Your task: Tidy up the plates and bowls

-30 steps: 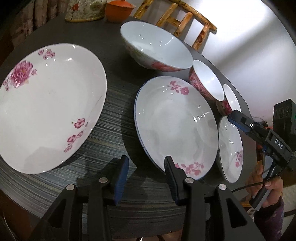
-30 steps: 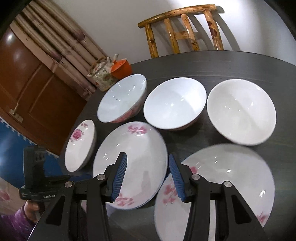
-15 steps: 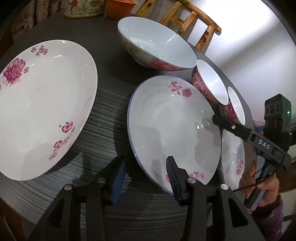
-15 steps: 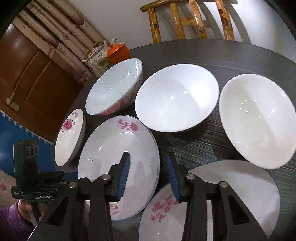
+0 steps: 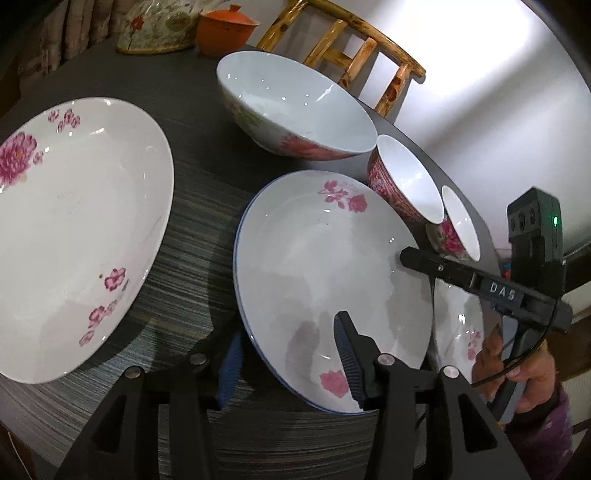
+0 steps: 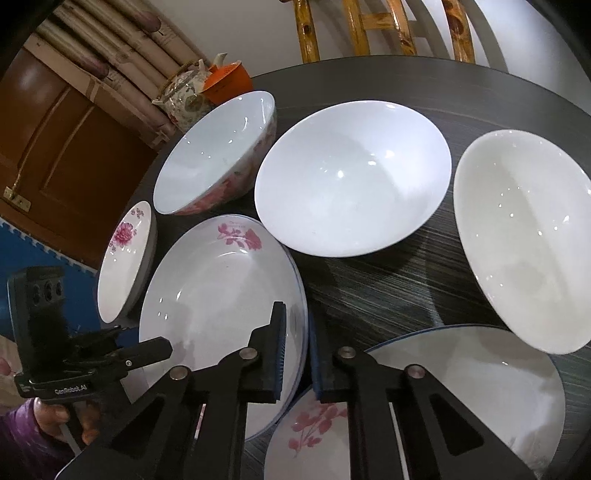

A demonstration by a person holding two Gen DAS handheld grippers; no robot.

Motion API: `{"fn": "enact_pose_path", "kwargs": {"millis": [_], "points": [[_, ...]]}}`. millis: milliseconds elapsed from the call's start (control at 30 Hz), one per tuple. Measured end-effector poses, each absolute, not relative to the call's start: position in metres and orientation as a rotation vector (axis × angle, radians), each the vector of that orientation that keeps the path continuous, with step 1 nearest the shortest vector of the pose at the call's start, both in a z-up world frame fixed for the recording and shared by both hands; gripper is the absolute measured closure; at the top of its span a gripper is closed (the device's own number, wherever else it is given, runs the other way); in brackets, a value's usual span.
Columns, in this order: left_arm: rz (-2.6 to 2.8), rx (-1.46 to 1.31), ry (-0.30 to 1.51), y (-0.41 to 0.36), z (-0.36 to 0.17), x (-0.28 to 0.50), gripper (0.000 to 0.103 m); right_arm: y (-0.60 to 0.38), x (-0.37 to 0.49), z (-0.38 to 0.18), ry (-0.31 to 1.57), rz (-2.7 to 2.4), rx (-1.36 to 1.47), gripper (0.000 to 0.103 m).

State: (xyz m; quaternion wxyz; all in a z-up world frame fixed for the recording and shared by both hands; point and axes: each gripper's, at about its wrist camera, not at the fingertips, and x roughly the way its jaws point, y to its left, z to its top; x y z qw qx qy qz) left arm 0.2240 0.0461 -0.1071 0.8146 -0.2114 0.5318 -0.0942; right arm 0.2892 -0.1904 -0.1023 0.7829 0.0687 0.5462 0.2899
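The rose plate (image 6: 221,295) lies on the table (image 6: 388,295) before the big bowl (image 6: 351,177). The right tongs (image 6: 297,354) have just closed, pinching its near-right rim; the left tongs (image 5: 288,358), half-open and narrowing, straddle its opposite edge unclamped.

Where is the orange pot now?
In the left wrist view, the orange pot stands at the table's far edge, beside the floral teapot, behind the large bowl.

Saw home dining room: round dark desk (image 6: 369,74), wooden chair (image 5: 354,51) behind it, floral teapot (image 6: 186,96), patterned curtains (image 6: 110,62), brown wooden door (image 6: 55,140), floral crockery (image 5: 74,229) laid out.
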Motion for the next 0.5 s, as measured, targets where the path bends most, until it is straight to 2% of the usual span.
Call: {"fn": "enact_pose_path", "kwargs": {"millis": [33, 100, 500], "points": [[-0.172, -0.421, 1.138, 0.045, -0.107, 0.224, 0.078, -0.191, 0.289, -0.102, 1.179, 0.625, 0.148, 0.092], [-0.148, -0.403, 1.138, 0.050, -0.109, 0.222, 0.088, -0.192, 0.289, -0.103, 1.178, 0.618, 0.146, 0.093], [-0.115, -0.409, 1.142, 0.065, -0.108, 0.217, 0.089, -0.190, 0.285, -0.102, 1.204, 0.597, 0.189, 0.095]]}}
